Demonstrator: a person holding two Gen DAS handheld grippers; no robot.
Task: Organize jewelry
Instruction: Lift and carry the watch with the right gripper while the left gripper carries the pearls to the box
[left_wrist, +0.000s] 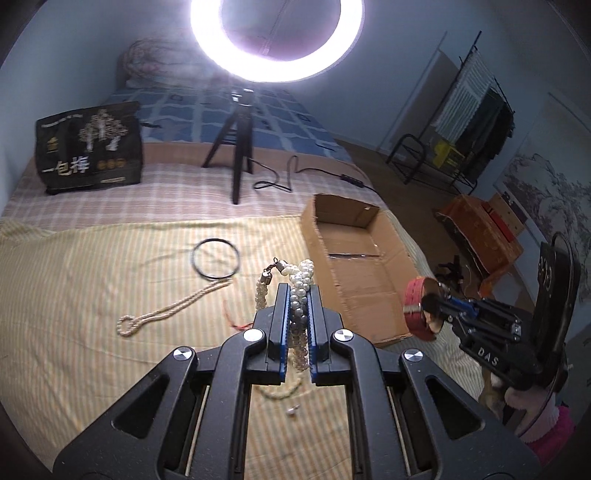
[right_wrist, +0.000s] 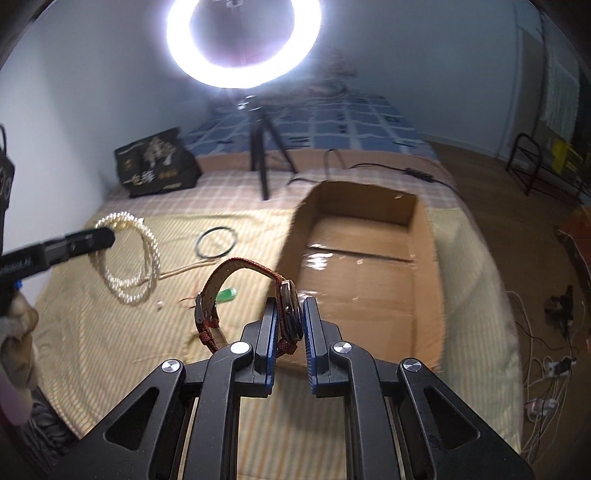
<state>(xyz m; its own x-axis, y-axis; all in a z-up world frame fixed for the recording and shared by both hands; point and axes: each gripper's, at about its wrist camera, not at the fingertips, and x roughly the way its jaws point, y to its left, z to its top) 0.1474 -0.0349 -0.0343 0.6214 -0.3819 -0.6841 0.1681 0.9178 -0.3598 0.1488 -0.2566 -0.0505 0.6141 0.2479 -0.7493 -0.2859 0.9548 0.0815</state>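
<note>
Bedroom, bed (left_wrist: 92, 295) under yellow striped sheet, ring light (left_wrist: 275, 40) on tripod at far edge. Left gripper (left_wrist: 299, 291) nearly closed, pinching pearl necklace (left_wrist: 300, 291); strands bunched between pads, loops hanging below, lifted off sheet. Right gripper (right_wrist: 290, 310) narrowly parted, clamping watch (right_wrist: 290, 310) by its case; red strap arches left, buckle end dangling. Watch held above near left corner of open cardboard box (right_wrist: 417, 258). Black bangle (left_wrist: 216, 258) and cream rope chain (left_wrist: 173, 308) lie on sheet near bed's middle, just touching.
</note>
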